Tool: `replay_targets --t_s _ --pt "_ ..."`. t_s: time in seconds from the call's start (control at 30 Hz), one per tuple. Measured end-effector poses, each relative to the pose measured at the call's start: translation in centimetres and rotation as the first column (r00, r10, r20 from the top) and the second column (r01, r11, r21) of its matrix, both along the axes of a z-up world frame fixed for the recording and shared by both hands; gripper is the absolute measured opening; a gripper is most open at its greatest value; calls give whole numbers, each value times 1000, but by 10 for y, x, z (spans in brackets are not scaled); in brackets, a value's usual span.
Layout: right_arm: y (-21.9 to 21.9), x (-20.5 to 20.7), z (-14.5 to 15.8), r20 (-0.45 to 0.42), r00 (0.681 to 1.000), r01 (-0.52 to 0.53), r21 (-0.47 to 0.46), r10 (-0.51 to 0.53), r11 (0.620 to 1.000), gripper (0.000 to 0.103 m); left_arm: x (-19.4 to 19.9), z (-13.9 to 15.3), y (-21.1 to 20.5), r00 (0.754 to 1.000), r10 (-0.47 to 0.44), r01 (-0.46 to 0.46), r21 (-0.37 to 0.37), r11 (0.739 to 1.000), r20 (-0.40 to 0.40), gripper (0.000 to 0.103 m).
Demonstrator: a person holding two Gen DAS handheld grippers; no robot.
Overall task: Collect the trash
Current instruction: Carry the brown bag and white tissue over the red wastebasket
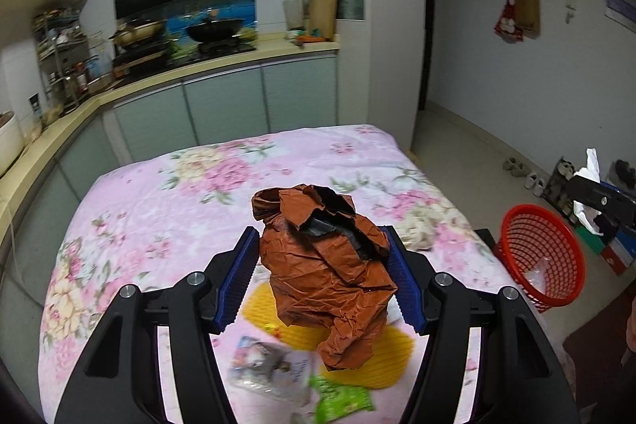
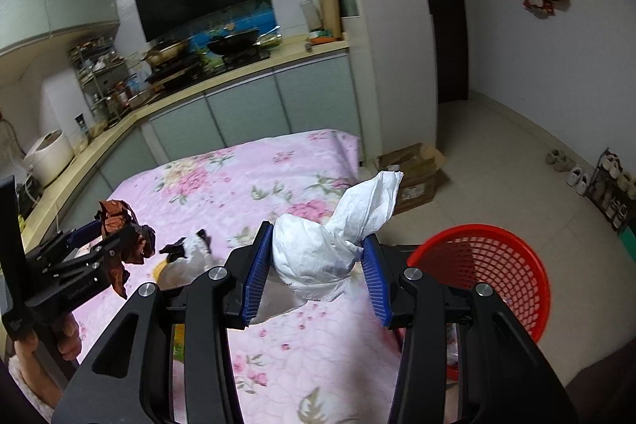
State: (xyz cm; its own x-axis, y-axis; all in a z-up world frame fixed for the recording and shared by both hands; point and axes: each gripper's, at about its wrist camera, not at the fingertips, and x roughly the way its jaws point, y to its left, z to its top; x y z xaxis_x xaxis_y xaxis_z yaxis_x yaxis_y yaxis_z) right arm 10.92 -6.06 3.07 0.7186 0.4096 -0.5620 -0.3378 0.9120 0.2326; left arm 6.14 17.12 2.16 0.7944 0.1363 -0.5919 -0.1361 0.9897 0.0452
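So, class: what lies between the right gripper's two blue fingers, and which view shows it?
A crumpled white paper wad, pinched between the right gripper fingers, shown in the right wrist view.

The left gripper (image 1: 324, 267) clamps a crumpled brown paper wad (image 1: 326, 273) between its blue pads (image 1: 238, 279) above a floral pink bedsheet (image 1: 167, 209). Below lie a yellow mat (image 1: 381, 364), a green wrapper (image 1: 342, 400) and a blurred packet (image 1: 266, 364). At right — on the floor — a red basket (image 1: 540, 257) stands, with the right gripper (image 1: 600, 201) holding white paper (image 1: 590, 165) above it.
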Motion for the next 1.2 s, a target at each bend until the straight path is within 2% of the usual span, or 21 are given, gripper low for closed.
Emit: replay_targets --t_s 0.57,0.8,0.97,1.2 --pt "-61 2 0 -9 988 155 27 -155 988 42 24 4 -76 983 -185 185 -4 983 1 60" --pt "-83 5 -7 -28 976 215 30 -214 976 42 44 -5 -116 951 -308 306 -45 951 -23 61" --pt "-101 8 -15 -52 963 266 28 -265 963 42 57 -16 -147 925 -376 374 -42 926 -53 61" --pt "-120 16 -29 -102 942 324 30 -320 946 42 76 -34 -189 876 -471 465 -76 882 -105 61"
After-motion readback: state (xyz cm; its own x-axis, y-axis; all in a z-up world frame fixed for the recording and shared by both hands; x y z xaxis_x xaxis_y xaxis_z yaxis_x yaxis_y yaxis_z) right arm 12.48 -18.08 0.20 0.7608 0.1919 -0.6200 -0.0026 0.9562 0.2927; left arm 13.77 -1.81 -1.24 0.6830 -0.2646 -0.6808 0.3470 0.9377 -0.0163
